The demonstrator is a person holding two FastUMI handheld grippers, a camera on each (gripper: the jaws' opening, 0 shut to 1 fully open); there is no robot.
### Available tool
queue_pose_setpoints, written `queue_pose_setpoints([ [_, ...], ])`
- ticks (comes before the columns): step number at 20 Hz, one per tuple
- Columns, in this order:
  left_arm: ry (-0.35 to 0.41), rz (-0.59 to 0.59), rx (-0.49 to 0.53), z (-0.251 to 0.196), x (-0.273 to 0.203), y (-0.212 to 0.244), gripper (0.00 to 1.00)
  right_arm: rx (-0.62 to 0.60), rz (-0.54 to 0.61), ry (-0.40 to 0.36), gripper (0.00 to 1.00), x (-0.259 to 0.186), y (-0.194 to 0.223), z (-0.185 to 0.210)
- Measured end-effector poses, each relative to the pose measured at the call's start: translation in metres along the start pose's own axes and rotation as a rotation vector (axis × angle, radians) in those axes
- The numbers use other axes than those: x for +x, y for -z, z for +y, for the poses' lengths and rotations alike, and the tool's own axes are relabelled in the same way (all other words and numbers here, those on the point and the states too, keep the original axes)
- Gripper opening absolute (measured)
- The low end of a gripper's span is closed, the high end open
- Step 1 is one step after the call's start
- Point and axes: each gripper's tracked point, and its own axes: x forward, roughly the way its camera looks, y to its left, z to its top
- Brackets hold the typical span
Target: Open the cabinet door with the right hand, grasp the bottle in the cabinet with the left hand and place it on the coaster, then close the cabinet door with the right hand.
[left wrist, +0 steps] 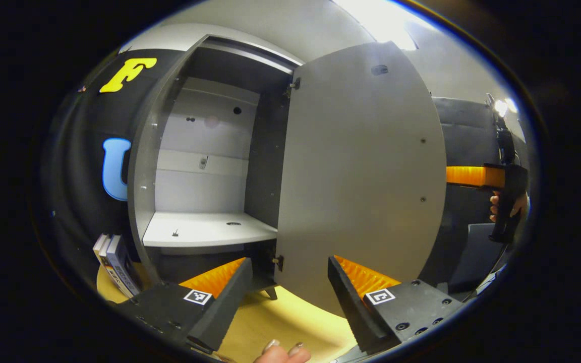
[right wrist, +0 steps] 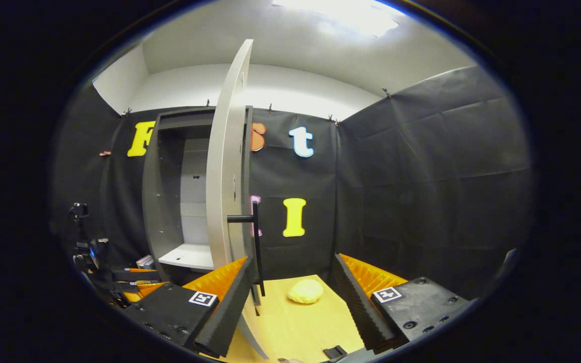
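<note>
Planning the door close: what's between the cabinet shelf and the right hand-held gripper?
The open cabinet door, seen in the left gripper view, stands between the shelf and the right hand-held gripper.

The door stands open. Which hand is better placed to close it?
Right. The right tongs, open, sit beside the handle on the outer face of the door; the left tongs face into the cabinet.

Recording booth; black cloth walls (right wrist: 421,176); lone cabinet (left wrist: 205,166).
</note>
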Motion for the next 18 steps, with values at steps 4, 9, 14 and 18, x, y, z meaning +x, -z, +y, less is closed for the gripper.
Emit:
queue_pose_setpoints([
  [4, 0.003, 0.006, -0.034, -0.011, 0.004, 0.003, 0.95, 0.024, 0.032, -0.093, 0.93, 0.011, 0.011, 0.013],
  [9, -0.025, 0.022, -0.012, 0.007, -0.019, 0.007, 0.95, 0.006, 0.038, -0.154, 0.93, 0.008, 0.011, 0.047],
  [14, -0.102, 0.017, 0.01, 0.036, -0.06, 0.002, 0.92, 0.013, 0.054, -0.264, 0.93, 0.006, 0.017, 0.099],
  [18, -0.188, 0.012, 0.017, 0.058, -0.103, -0.006, 0.95, 0.023, 0.057, -0.36, 0.93, 0.011, 0.021, 0.146],
])
